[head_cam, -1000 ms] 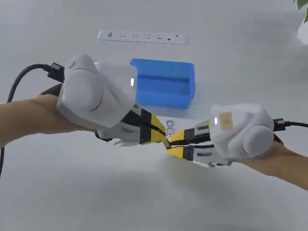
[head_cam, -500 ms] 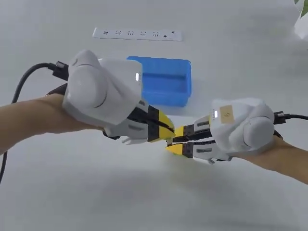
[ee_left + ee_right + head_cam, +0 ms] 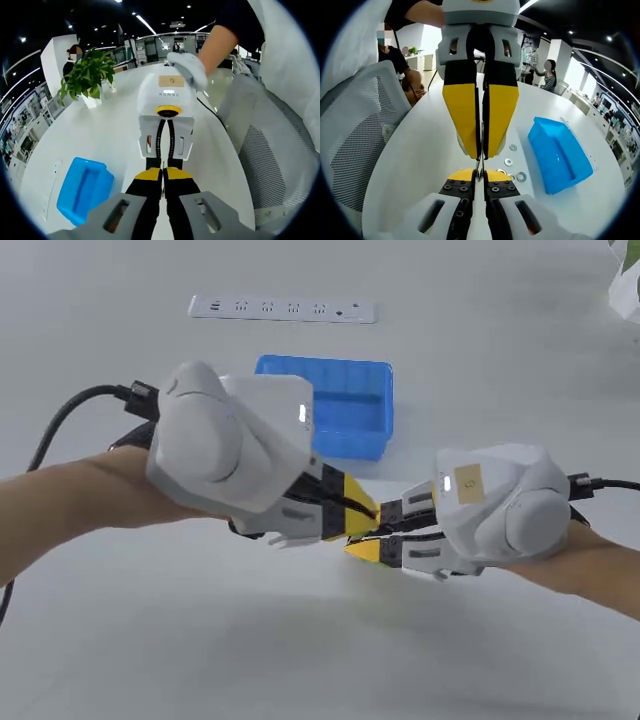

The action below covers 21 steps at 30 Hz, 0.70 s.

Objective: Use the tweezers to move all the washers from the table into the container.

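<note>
My left gripper (image 3: 366, 513) and right gripper (image 3: 358, 546) meet tip to tip in front of the blue container (image 3: 340, 400). Both are shut on the thin metal tweezers (image 3: 479, 167), which run between the two pairs of yellow tips. In the left gripper view the tweezers (image 3: 162, 172) show as a thin sliver between the jaws, with the right gripper's white body beyond. Three washers (image 3: 509, 162) lie on the white table beside the container (image 3: 559, 152), just right of the jaws in the right gripper view. In the head view the left gripper hides them.
A white power strip (image 3: 281, 308) lies beyond the container. A potted plant (image 3: 87, 75) stands far off on the table. A mesh office chair (image 3: 355, 135) stands at the table's edge. People stand in the background.
My left gripper has moved right and slightly up, covering the washers in the head view. Its tips now overlap the right gripper's tips. The right gripper has barely moved.
</note>
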Motion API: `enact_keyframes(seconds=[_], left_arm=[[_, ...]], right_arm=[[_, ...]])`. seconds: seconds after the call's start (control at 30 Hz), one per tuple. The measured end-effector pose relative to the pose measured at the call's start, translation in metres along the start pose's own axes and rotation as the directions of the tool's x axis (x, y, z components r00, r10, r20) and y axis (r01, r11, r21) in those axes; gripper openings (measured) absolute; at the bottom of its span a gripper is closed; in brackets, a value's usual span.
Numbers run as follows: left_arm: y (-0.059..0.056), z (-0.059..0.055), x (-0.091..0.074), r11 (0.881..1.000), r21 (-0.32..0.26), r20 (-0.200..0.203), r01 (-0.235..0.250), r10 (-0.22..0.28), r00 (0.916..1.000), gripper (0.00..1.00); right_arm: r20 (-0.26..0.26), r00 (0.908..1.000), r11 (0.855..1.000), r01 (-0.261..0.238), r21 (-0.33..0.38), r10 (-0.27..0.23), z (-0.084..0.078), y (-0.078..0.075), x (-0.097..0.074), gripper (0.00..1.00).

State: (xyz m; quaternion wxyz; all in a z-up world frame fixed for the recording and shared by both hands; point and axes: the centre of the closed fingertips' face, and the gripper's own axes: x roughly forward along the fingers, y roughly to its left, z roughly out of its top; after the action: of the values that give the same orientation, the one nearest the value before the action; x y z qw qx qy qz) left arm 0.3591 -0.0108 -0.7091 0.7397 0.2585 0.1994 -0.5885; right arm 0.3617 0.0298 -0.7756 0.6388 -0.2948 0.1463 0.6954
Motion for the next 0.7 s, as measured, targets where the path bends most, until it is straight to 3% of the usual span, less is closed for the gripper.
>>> enact_keyframes(seconds=[0.2, 0.33, 0.7], left_arm=[[-0.001, -0.001, -0.004, 1.0, 0.008, 0.001, -0.007, 0.007, 1.0, 0.05], [-0.003, 0.003, -0.01, 1.0, 0.03, 0.035, 0.0, -0.001, 0.9994, 0.05], [0.001, 0.004, -0.016, 1.0, -0.002, 0.048, -0.003, 0.003, 0.9989, 0.05]], right_arm=[[0.0, 1.0, 1.0, -0.004, -0.007, 0.004, 0.001, 0.001, 0.001, 0.07], [0.008, 0.9999, 1.0, -0.011, 0.0, 0.011, 0.004, 0.003, 0.003, 0.07], [0.003, 0.9999, 1.0, -0.012, 0.0, 0.012, 0.005, 0.002, 0.005, 0.07]])
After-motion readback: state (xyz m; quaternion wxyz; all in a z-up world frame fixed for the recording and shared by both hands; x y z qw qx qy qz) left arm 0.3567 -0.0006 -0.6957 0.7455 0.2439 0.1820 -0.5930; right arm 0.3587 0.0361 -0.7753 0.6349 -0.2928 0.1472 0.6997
